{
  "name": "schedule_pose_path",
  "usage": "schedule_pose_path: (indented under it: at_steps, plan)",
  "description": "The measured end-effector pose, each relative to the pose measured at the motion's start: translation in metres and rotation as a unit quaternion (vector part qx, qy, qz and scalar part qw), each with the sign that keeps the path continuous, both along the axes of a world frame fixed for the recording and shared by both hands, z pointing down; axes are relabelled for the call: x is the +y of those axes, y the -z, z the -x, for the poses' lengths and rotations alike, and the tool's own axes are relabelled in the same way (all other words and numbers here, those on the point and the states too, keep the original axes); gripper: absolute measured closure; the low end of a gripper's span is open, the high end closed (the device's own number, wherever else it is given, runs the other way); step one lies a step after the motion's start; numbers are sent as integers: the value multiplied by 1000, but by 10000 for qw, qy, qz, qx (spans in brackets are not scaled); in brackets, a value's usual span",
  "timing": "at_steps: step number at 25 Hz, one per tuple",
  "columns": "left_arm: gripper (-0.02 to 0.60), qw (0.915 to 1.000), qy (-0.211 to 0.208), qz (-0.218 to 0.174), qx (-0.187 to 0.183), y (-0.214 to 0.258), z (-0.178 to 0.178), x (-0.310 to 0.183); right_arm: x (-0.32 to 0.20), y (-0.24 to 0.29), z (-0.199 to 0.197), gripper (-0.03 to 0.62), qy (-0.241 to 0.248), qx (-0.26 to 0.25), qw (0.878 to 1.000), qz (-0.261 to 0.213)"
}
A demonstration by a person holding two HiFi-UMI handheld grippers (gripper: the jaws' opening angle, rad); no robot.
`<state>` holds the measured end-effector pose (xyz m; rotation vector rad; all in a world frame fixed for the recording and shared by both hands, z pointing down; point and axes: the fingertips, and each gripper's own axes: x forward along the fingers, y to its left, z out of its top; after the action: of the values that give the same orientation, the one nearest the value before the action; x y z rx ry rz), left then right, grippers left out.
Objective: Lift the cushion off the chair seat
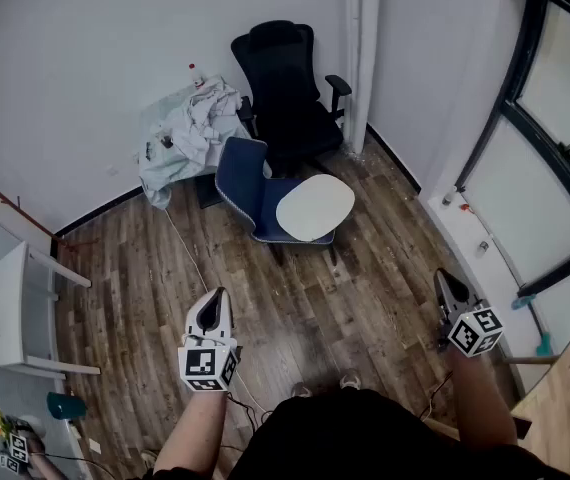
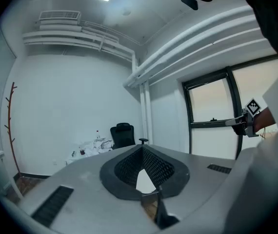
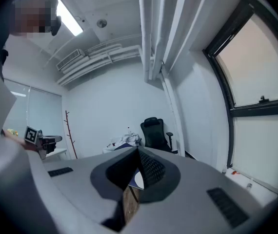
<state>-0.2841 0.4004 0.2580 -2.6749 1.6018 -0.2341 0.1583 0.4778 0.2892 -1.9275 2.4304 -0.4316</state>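
Task status: not started. The cushion [image 1: 315, 206] lies flat on the seat of the blue chair [image 1: 239, 171], with nothing touching it (the black office chair [image 1: 285, 88] behind carries no cushion). The left hand-held gripper [image 1: 215, 300] and the right hand-held gripper [image 1: 447, 284] are both closed and empty, held over the wooden floor [image 1: 365, 298] well apart from the chair. Steps left: approach, open the jaws, grip the cushion's edge and lift it clear.
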Motion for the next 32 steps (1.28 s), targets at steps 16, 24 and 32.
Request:
schedule_pose_path:
  at_steps: [16, 24, 32]
  plan:
    - [577, 9998, -105, -12, -152, 3, -34, 1, 11, -10, -23, 583, 108, -512, 9986, 3]
    - [577, 9996, -93, -169, -188, 10, -82, -5, 13, -20, -65, 583, 89, -464, 9989, -13]
    - [577, 9992, -192, -231, -245, 9, -118, -12, 2, -40, -91, 583, 3, -587, 9982, 106]
